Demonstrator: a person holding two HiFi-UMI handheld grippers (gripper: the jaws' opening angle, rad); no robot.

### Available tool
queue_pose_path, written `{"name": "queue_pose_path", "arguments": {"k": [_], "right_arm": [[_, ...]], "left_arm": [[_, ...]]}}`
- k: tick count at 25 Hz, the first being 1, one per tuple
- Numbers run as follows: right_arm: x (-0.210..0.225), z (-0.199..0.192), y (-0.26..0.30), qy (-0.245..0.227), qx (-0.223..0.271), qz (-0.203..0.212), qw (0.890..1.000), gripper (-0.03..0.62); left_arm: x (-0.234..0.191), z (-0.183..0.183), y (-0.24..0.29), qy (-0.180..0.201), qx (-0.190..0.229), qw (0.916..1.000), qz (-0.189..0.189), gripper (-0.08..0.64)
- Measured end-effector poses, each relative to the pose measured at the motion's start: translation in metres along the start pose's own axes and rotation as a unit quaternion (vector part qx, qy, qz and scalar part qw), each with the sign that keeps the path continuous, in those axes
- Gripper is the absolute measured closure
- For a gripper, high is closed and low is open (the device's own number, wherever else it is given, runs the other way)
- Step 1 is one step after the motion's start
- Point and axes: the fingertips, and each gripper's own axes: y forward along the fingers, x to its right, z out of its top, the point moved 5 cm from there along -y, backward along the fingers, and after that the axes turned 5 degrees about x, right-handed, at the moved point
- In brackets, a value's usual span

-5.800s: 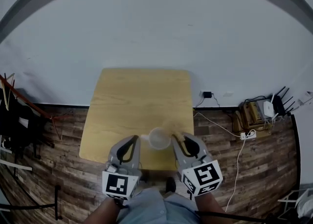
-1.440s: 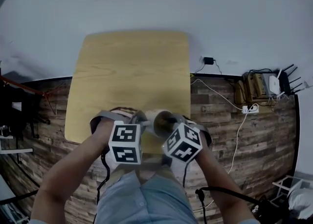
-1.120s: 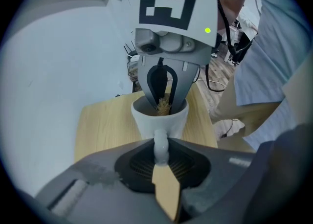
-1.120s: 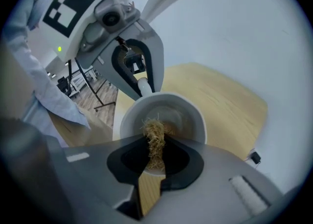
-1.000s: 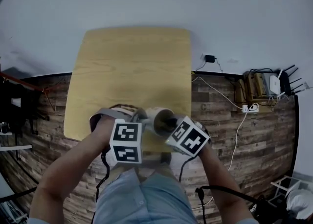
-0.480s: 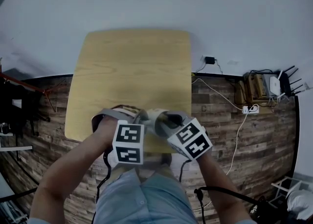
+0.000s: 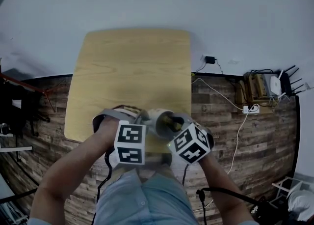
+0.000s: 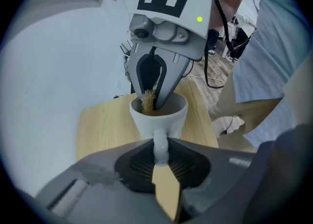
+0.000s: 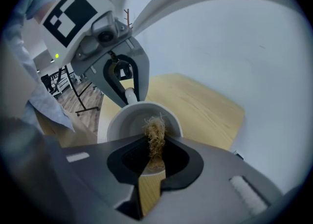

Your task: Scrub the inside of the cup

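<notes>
Cup (image 8: 159, 115), likely light and slick: your left gripper (image 8: 160, 153) clamps its handle (image 8: 160, 142), your right gripper (image 9: 154, 163) pinches the scrubber (image 9: 155, 137) inside.

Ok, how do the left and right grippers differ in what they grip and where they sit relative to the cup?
The left gripper is shut on the handle of the cup; the right gripper is shut on a tan fibrous scrubber. The left gripper's jaws sit outside the cup; the right gripper's jaws reach down into its mouth. Both are gripping something, over the wooden table.
</notes>
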Motion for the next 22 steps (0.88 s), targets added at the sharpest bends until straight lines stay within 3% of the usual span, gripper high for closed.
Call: {"name": "queue_pose_path", "arguments": {"k": [7, 11, 14, 17, 19, 22], "right_arm": [[-0.012, -0.01, 0.002, 0.016, -0.065, 0.06, 0.996, 0.537], [-0.019, -0.009, 0.005, 0.034, -0.076, 0.102, 0.991, 0.537], [-0.021, -0.005, 0.008, 0.066, -0.059, 0.129, 0.988, 0.537], [-0.02, 0.001, 0.009, 0.112, -0.002, 0.142, 0.983, 0.537], [-0.017, 0.008, 0.007, 0.133, 0.037, 0.128, 0.982, 0.537], [-0.011, 0.016, -0.001, 0.124, 0.059, 0.086, 0.987, 0.537]], "left_arm": [[0.002, 0.003, 0.002, 0.004, 0.001, 1.0, -0.004, 0.492], [0.002, 0.0, 0.003, 0.0, -0.002, 1.0, -0.002, 0.492], [0.002, -0.002, 0.003, -0.001, -0.005, 1.0, -0.001, 0.492], [0.002, -0.003, 0.004, -0.004, -0.004, 1.0, -0.002, 0.492], [0.003, -0.003, 0.004, -0.004, -0.003, 1.0, -0.002, 0.492], [0.003, -0.002, 0.003, -0.004, -0.003, 1.0, 0.001, 0.492]]}}
